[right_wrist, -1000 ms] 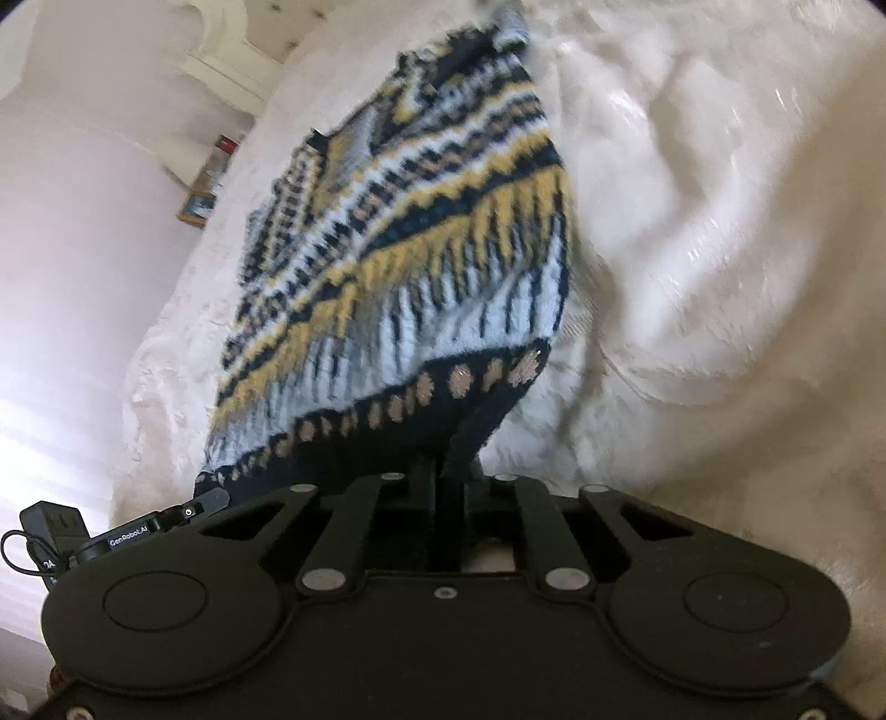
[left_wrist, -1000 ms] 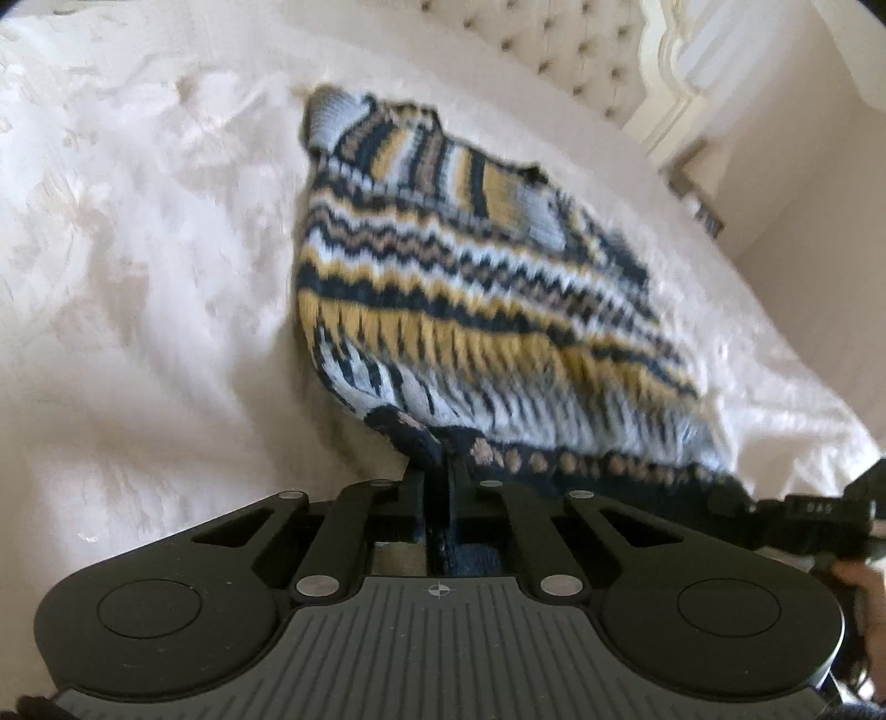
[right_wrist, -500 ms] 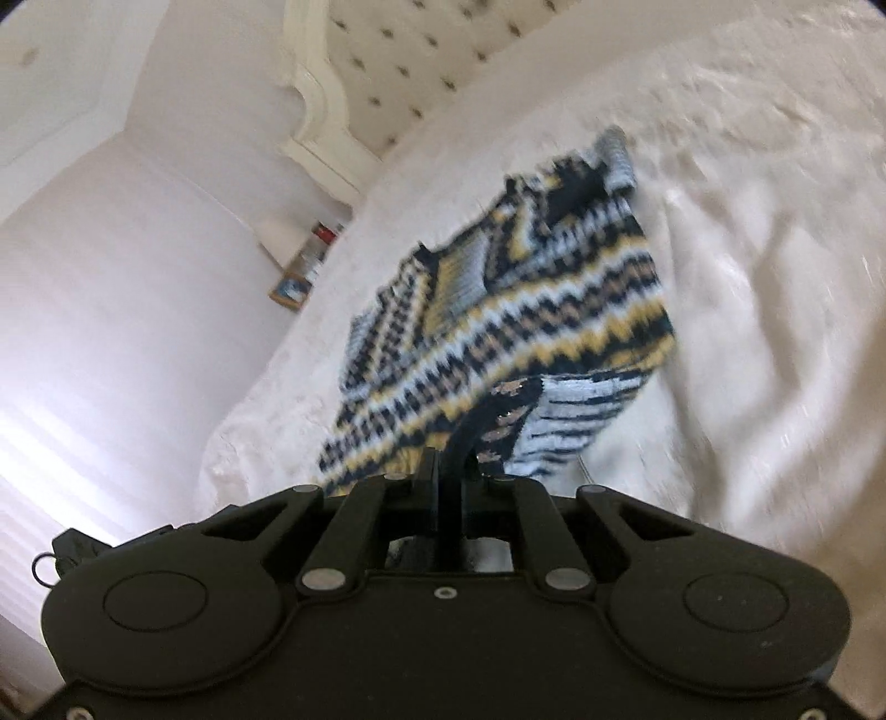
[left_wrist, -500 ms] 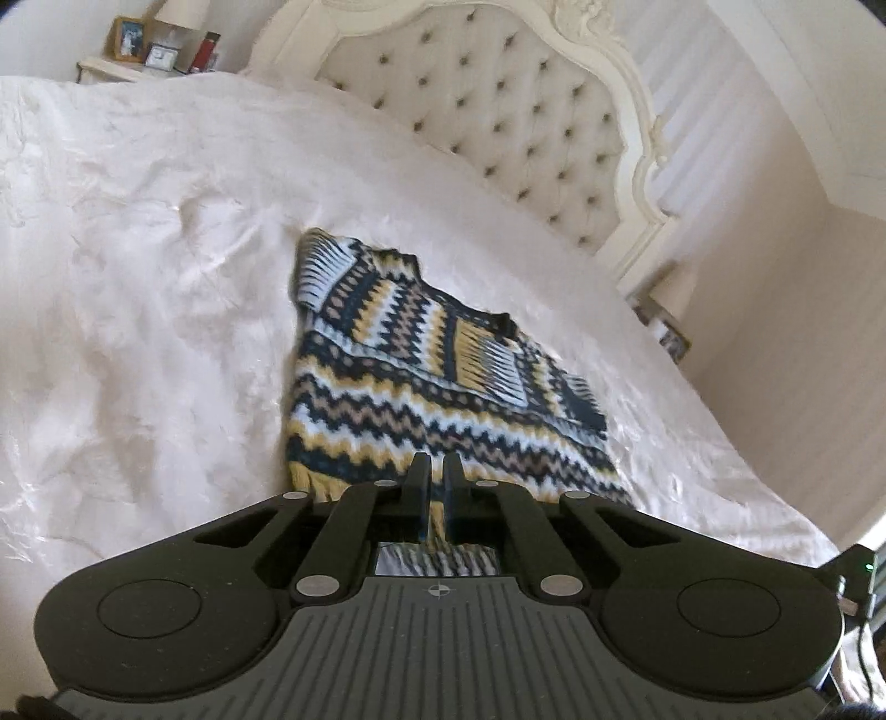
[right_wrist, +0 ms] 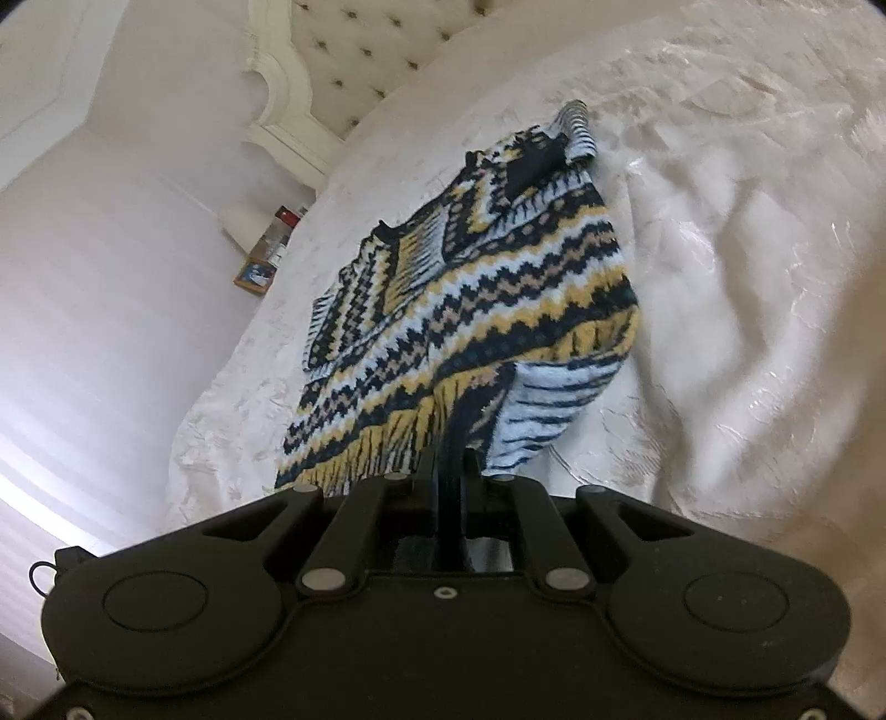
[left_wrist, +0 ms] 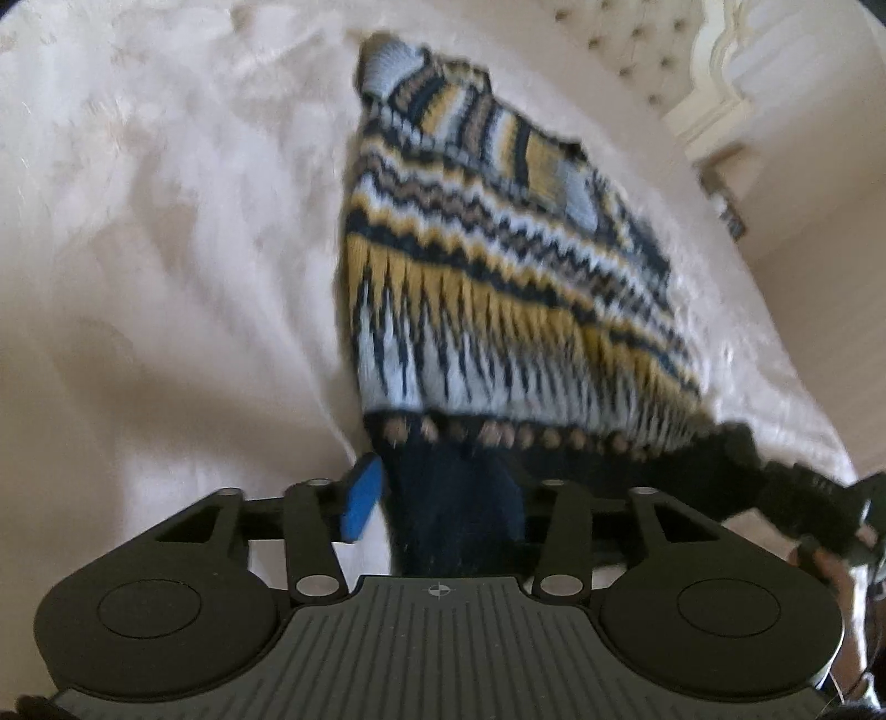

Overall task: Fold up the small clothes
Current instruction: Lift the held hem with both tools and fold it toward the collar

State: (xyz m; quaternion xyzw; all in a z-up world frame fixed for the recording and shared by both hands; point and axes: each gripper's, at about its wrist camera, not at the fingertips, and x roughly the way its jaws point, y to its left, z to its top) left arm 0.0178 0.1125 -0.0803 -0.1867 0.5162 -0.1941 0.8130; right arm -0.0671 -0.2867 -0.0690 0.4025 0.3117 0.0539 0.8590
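Note:
A small knitted sweater (left_wrist: pixel 487 266) with navy, yellow, tan and pale blue zigzag bands lies on a white bedspread (left_wrist: pixel 166 249). In the left wrist view my left gripper (left_wrist: pixel 448 487) is open, its blue-padded left finger (left_wrist: pixel 362 498) spread wide, and the navy hem drapes between the jaws. In the right wrist view the sweater (right_wrist: pixel 470 299) shows again and my right gripper (right_wrist: pixel 449 471) is shut on the navy hem, holding that corner lifted so the edge curls over. The other gripper shows at the right edge (left_wrist: pixel 803 498).
A tufted cream headboard (right_wrist: pixel 354 50) stands at the far end of the bed. A bedside table with a lamp and small items (right_wrist: pixel 266 243) stands beside it. The wall is close on that side.
My left gripper has opened and let the hem go; it was shut on it before. Both cameras have dropped back toward the sweater. My right gripper stays shut on the hem.

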